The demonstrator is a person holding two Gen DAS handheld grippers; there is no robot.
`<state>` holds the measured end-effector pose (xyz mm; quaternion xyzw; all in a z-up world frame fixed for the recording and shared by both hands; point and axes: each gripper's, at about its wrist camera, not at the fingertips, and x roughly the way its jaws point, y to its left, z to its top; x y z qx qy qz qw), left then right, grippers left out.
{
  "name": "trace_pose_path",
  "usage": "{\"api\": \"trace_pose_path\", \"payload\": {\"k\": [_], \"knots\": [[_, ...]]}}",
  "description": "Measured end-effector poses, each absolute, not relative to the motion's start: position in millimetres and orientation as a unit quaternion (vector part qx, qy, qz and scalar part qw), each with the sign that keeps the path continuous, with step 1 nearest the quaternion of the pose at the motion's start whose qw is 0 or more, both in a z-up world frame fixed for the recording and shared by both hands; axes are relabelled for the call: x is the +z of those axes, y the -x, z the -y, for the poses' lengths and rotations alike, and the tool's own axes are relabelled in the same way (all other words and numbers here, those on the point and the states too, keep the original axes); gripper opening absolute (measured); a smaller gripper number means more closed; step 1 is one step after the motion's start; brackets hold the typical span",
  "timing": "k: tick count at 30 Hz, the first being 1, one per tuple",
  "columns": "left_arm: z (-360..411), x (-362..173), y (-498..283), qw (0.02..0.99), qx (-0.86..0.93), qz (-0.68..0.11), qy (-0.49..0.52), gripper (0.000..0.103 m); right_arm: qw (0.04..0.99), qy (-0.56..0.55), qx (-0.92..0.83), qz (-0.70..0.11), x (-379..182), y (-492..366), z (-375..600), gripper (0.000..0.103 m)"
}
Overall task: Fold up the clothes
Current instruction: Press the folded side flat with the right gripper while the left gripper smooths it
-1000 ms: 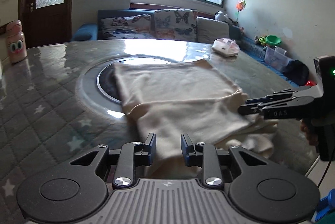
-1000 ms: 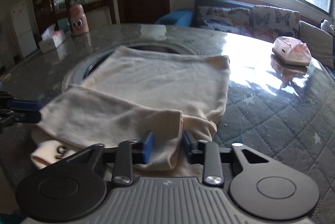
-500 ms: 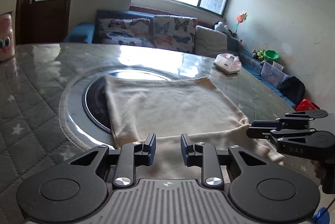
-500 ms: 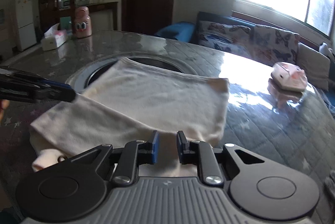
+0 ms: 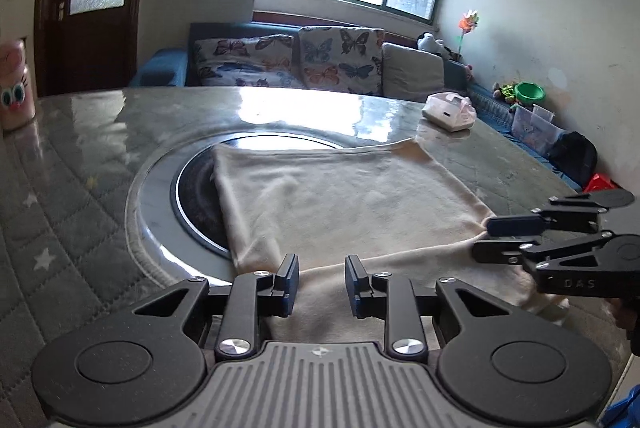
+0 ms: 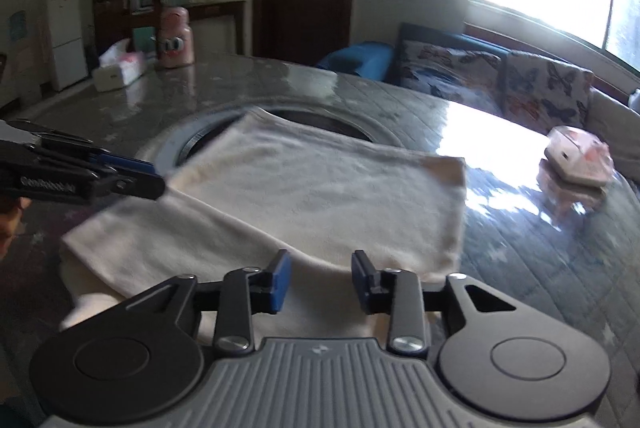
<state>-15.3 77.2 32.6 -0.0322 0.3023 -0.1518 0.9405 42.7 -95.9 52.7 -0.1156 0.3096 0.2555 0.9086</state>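
Note:
A cream garment [image 5: 340, 195] lies flat on the table, its near part folded over toward the far side. The folded layer's edge runs between both grippers' tips. My left gripper [image 5: 322, 284] sits at that edge with the cloth filling the narrow gap between its pads; in the right wrist view the left gripper [image 6: 160, 183] reaches the garment [image 6: 320, 179] from the left. My right gripper [image 6: 320, 284] has its jaws opening, the pads clear of the cloth under them. In the left wrist view the right gripper [image 5: 486, 238] is at the layer's right corner.
The quilted table cover [image 5: 60, 187] has a round glass inset [image 5: 192, 187] partly under the garment. A pink bottle [image 6: 174, 35] and a white tissue box [image 6: 118, 69] stand at the far left, a wrapped pack [image 6: 576, 155] at the far right. A sofa [image 5: 300, 59] stands beyond.
The right gripper's jaws have spread apart and no longer pinch the cloth. The left gripper moved forward with the folded edge, then held still; its gap is unchanged.

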Motion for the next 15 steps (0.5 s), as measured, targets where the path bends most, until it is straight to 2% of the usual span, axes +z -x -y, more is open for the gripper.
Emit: {"api": "trace_pose_path", "payload": {"k": [6, 8, 15], "knots": [[-72, 24, 27, 0.94, -0.145, -0.31, -0.01, 0.029, 0.893, 0.133, 0.295, -0.312, 41, -33, 72, 0.043], [-74, 25, 35, 0.94, -0.147, -0.306, -0.015, 0.032, 0.891, 0.137, 0.3, -0.313, 41, -26, 74, 0.048], [-73, 16, 62, 0.94, -0.145, -0.307, -0.046, 0.033, 0.889, 0.138, 0.295, -0.321, 39, -4, 89, 0.049]]}}
